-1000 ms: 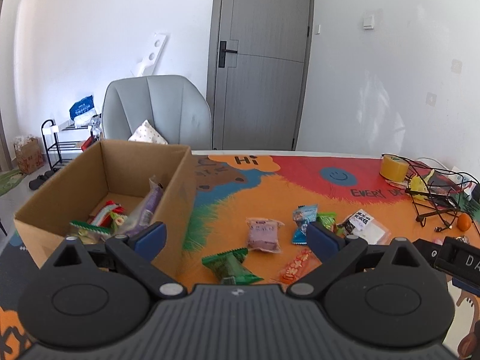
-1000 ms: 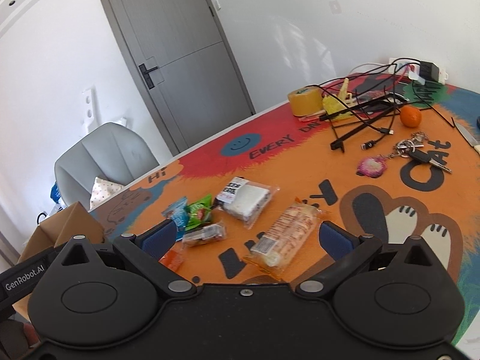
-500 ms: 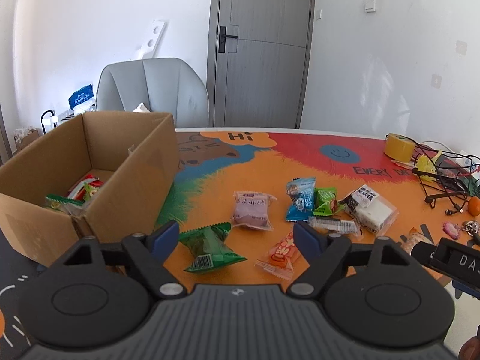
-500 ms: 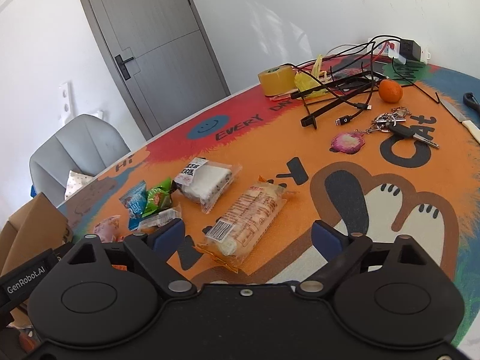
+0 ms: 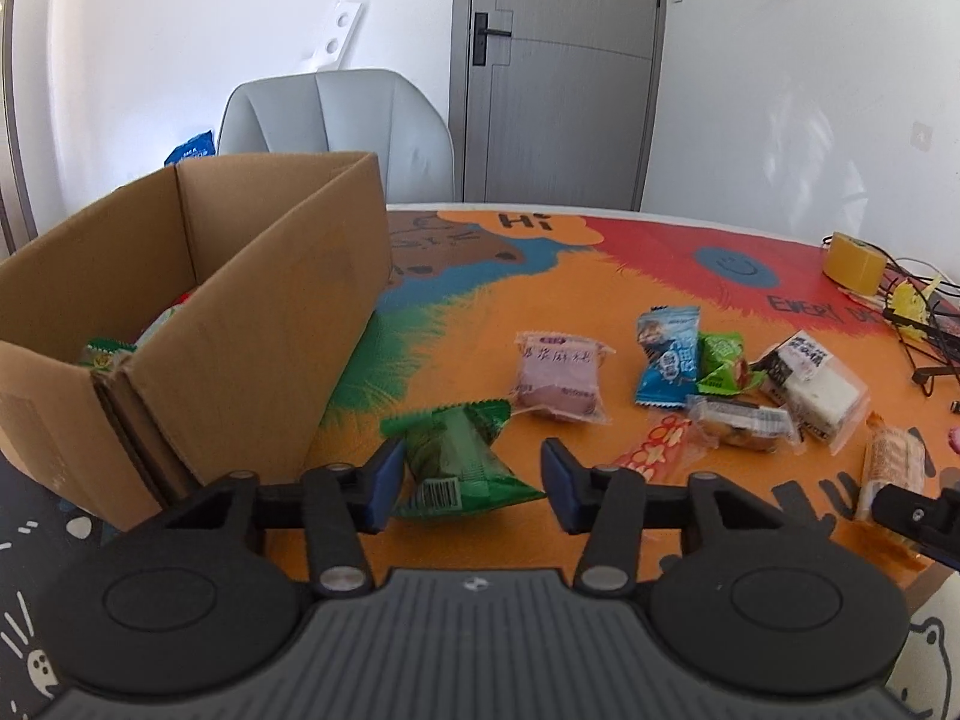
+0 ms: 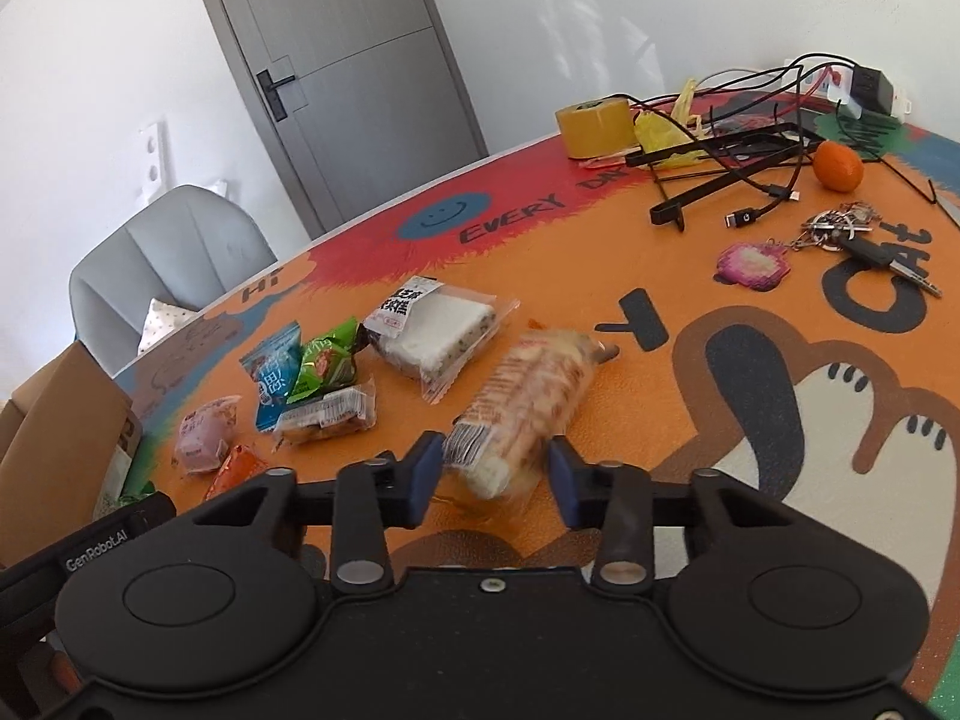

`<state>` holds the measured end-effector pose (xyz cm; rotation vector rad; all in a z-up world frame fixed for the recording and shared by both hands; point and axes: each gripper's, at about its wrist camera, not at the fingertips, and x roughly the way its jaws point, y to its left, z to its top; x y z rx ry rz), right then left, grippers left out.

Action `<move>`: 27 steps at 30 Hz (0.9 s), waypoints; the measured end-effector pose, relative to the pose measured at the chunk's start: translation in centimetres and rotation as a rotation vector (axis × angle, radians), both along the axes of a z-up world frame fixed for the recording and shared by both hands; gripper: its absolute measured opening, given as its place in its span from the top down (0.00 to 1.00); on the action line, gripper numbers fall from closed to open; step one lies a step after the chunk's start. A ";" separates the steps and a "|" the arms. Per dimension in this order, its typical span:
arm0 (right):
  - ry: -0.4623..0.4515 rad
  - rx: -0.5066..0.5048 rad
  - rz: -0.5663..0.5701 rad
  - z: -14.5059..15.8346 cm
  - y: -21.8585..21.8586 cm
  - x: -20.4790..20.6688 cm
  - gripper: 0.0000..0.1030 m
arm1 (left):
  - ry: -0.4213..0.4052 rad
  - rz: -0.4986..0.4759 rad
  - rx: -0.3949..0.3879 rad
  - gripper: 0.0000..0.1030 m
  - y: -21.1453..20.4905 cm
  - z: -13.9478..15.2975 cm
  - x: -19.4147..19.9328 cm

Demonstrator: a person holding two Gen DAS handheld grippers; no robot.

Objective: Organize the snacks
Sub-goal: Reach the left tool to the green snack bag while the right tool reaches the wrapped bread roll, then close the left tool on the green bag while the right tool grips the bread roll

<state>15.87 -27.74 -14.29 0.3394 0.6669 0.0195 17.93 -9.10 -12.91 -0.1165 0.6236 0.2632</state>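
My left jaws (image 5: 468,483) had just been closing around the green snack packet (image 5: 459,462), which lay on the desk (image 5: 540,276) just beside the cardboard box (image 5: 198,324); the left pad touched the wrapper, the right pad stood clear, so the packet was not yet gripped. My right jaws (image 6: 495,477) had just been closing on the long biscuit packet (image 6: 528,402), farther from the box than the other snacks; both pads sat at its sides, but I could not tell whether they pressed it.
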 end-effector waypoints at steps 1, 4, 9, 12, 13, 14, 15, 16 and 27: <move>-0.001 -0.005 0.002 0.0 0.0 0.0 0.64 | -0.001 0.003 0.002 0.55 0.1 -0.1 0.0; -0.001 -0.053 -0.021 0.3 0.0 -0.1 0.62 | -0.001 -0.002 0.002 0.55 0.3 -0.2 0.1; -0.030 -0.091 -0.038 0.6 0.2 -0.1 0.47 | 0.018 -0.001 0.001 0.66 0.5 -0.8 0.5; -0.037 -0.123 -0.033 0.6 0.9 0.5 0.40 | 0.016 0.006 0.000 0.74 0.8 -0.8 0.6; -0.036 -0.138 -0.032 0.6 1.2 0.7 0.40 | 0.017 0.005 -0.006 0.74 1.0 -0.8 0.6; -0.034 -0.152 -0.032 0.5 1.4 0.9 0.40 | 0.018 0.004 -0.009 0.74 1.1 -0.8 0.5; -0.029 -0.165 -0.030 0.4 1.6 1.2 0.40 | 0.020 0.005 -0.010 0.75 1.1 -0.7 0.5; -0.020 -0.177 -0.028 0.2 1.8 1.3 0.41 | 0.019 0.005 -0.015 0.75 1.2 -0.6 0.4; -0.026 -0.154 -0.015 0.3 1.6 0.3 0.65 | -0.048 -0.022 -0.024 0.75 0.8 1.4 -1.5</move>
